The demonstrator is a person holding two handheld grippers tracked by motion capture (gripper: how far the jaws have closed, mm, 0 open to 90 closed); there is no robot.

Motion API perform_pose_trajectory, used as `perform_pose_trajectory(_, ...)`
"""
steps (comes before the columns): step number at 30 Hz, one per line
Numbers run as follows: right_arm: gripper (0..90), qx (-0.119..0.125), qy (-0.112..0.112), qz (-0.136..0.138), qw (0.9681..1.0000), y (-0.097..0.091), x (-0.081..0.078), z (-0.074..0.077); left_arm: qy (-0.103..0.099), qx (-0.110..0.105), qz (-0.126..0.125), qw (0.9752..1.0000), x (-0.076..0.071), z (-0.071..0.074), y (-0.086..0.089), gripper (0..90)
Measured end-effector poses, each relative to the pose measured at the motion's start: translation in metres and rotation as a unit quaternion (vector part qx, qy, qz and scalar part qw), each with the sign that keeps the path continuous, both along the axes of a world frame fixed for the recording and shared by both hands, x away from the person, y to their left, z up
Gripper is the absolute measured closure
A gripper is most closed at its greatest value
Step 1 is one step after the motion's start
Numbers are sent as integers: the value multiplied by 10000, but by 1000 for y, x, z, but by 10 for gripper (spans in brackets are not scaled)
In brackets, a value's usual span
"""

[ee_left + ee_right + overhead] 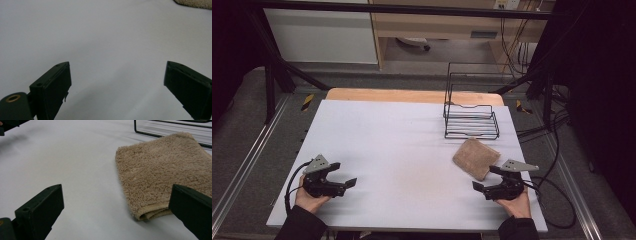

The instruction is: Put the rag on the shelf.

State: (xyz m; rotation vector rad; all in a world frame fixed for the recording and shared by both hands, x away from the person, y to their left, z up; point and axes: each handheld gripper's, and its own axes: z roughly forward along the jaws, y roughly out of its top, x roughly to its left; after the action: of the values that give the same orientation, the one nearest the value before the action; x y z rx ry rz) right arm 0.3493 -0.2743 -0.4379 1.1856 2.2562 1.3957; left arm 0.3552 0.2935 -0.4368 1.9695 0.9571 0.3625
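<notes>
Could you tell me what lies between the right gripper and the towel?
Nothing: in the high view and the right gripper view, bare white table separates the open right gripper from the folded towel.

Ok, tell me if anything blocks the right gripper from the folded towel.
Nothing visible does. The right gripper, jaws open, sits just short of the towel, with bare white table between them. The wire rack stands beyond the towel.
</notes>
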Motion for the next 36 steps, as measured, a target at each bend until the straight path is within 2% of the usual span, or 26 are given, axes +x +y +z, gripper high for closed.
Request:
perform_pose_trajectory(16, 37, -154, -11, -118, 9998, 3, -1, 4, -34, -39, 14, 10000, -1, 0, 1, 72)
perform_pose_trajectory(21, 96, -384, -57, -58, 9992, 8, 3, 5, -28, -18, 18, 10000, -1, 0, 0, 71)
perform_pose_trajectory(27, 182, -453, -84, -59, 9989, 17, 8, 8, -27, 13, 17, 10000, -1, 0, 0, 72)
perform_pose_trajectory(33, 248, -648, -71, -46, 9979, 28, 19, 11, -26, 4, 49, 10000, -1, 0, 0, 72)
perform_pose_trajectory(36, 321, -767, -45, 4, 9970, 33, 27, 13, -25, 21, 47, 10000, -1, 0, 0, 72)
